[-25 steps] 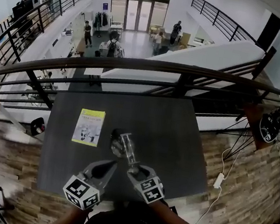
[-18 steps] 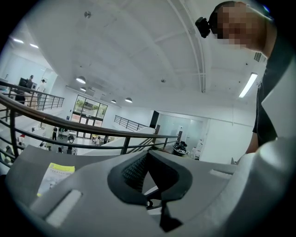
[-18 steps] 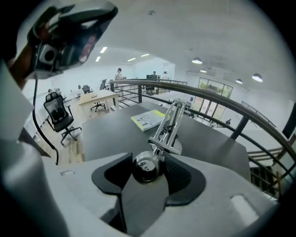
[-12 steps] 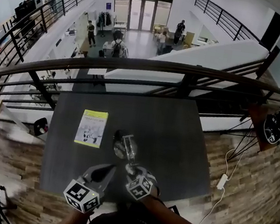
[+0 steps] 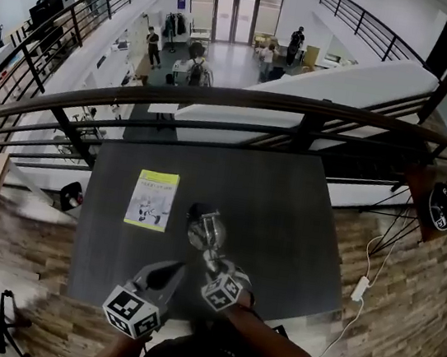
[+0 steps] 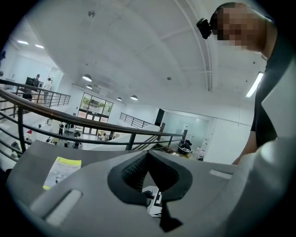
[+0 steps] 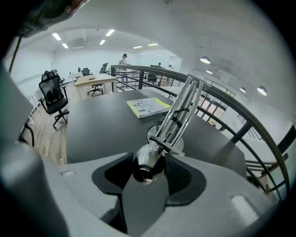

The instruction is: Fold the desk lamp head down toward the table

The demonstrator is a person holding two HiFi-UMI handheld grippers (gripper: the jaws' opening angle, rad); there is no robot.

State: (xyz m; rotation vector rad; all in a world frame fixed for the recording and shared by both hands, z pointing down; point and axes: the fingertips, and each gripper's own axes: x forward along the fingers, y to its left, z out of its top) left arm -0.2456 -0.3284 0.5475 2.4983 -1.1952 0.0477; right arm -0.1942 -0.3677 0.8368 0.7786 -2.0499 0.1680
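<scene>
The chrome desk lamp stands mid-table on its round base [image 5: 199,232], and its twin-rod arm [image 7: 178,113] leans toward me. Its small silver lamp head [image 7: 147,165] hangs low over the dark table [image 5: 284,216]. My right gripper [image 5: 213,268] points steeply down and its jaws are closing on the lamp head, with a pad against each side. My left gripper [image 5: 179,268] hovers just left of it near the table's front edge. It is shut with nothing in it, and its tips meet in the left gripper view [image 6: 147,153].
A yellow booklet [image 5: 152,199] lies flat on the table, left of the lamp base. A dark railing [image 5: 300,110] runs along the far edge, with an open hall below. A power strip [image 5: 359,288] lies on the wood floor at the right. An office chair [image 7: 54,99] stands beyond the table's end.
My right gripper has sunk toward the table with the lamp head in it, and the lamp arm now leans lower. The left gripper has hardly moved.
</scene>
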